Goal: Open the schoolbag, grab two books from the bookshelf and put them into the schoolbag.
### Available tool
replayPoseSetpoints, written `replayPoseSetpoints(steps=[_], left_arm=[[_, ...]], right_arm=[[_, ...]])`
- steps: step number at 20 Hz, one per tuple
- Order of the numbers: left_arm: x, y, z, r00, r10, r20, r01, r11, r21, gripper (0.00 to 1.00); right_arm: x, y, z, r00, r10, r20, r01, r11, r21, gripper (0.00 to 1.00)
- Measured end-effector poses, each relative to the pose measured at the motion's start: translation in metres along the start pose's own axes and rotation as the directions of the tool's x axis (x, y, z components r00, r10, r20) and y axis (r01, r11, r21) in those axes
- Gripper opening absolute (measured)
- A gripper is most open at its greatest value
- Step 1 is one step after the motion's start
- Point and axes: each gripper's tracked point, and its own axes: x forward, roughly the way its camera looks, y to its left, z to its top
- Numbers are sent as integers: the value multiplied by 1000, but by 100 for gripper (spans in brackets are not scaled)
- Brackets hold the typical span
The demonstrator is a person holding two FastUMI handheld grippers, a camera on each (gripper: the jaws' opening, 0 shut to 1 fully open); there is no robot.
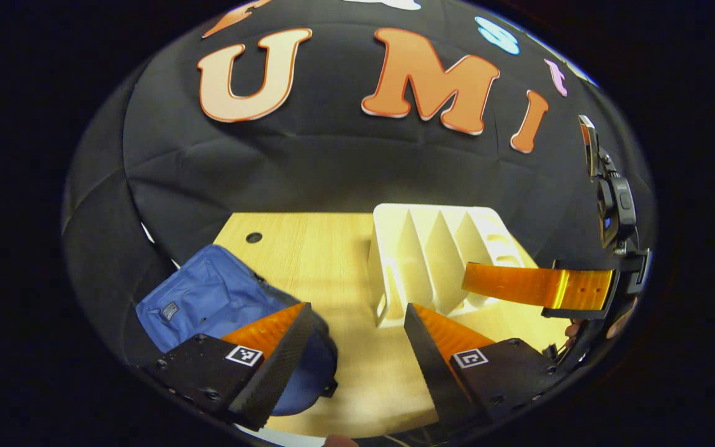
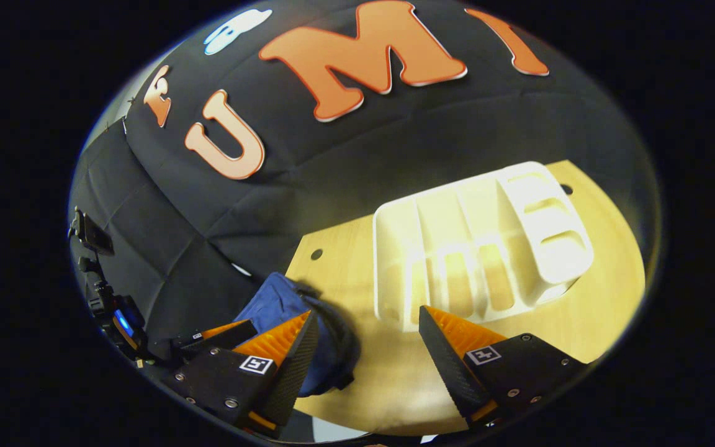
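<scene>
While both hover, left gripper (image 1: 357, 347) gapes.

schoolbag (image 1: 221, 304) partly hidden behind left tool (image 1: 357, 357)

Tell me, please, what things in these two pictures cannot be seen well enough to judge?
- Schoolbag, left gripper view: the left gripper's fingers cover its near end, so whether it is open cannot be told.
- Schoolbag, right gripper view: mostly behind the right gripper's fingers.
- Bookshelf: its front foot is hidden by a finger; its slots look empty.
- Right gripper, left gripper view: one finger visible, the rest cut off by the edge.
</scene>
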Motion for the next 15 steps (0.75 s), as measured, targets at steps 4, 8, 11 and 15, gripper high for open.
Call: replayPoseSetpoints(steps=[4,8,11,15], left_arm=[[-9,-16,39,981,44,190,-53,998,40,96],[-21,-31,69,947,48,318,-66,997,46,96],[-33,-41,91,911,31,412,-55,997,47,96],[-65,-42,125,818,54,572,-92,995,37,94]], right_arm=[[-20,-25,37,986,-48,158,59,996,-66,97],[-41,-37,65,957,-82,279,117,987,-111,97],[-57,-38,86,921,-86,381,158,974,-162,96],[-87,-37,120,831,-96,548,264,935,-237,100]])
